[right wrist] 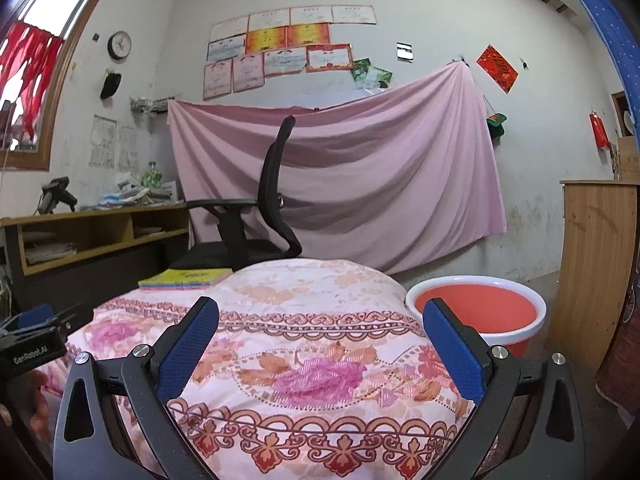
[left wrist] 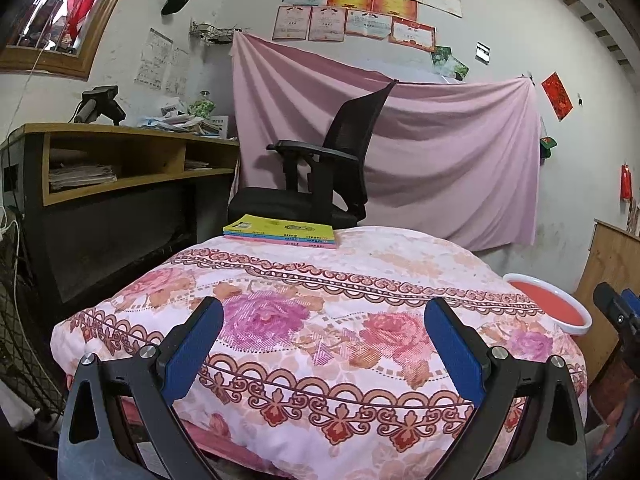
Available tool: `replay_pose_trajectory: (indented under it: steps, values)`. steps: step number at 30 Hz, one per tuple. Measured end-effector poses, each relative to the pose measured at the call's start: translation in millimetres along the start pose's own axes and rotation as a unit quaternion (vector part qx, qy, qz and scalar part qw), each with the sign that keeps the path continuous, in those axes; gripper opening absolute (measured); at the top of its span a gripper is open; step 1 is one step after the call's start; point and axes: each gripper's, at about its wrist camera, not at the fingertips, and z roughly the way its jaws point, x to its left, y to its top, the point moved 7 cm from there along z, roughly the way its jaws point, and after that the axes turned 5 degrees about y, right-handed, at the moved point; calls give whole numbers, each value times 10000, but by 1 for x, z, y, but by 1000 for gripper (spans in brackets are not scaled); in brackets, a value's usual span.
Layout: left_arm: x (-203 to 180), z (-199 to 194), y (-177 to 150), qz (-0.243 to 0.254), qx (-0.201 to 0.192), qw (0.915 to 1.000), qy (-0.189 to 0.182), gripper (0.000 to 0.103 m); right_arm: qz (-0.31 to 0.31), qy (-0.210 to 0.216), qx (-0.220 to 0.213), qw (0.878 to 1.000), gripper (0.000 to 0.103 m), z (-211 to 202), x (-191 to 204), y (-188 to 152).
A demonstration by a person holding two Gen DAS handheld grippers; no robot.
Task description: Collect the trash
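Trash: none identifiable on the floral quilt point(left wrist: 320, 320) | red basin point(right wrist: 476, 312) sits just beside the quilt's right edge (white rim, nothing visible inside) | left gripper point(left wrist: 320, 312) jaws spread wide, holding nothing | right gripper point(right wrist: 320, 312) likewise wide apart, holding nothing | stacked books point(left wrist: 280, 232) at the quilt's far edge

Left gripper point(left wrist: 324, 316) is held over the floral quilt point(left wrist: 320, 320), jaws spread wide, nothing gripped; right gripper point(right wrist: 320, 316) is held likewise, near the quilt's right end.
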Motion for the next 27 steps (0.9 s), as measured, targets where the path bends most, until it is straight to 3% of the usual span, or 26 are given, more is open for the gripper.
replay_pose_trajectory:
  steps: [11,27]
  values:
    - [7,14,-3,-26,57,10000,36,98,33,-81,211,9997,103,12,-3,-12]
    - [12,17,-5,-17,22,10000,64,99,32,-158,194,9997,103,11,-9,-12]
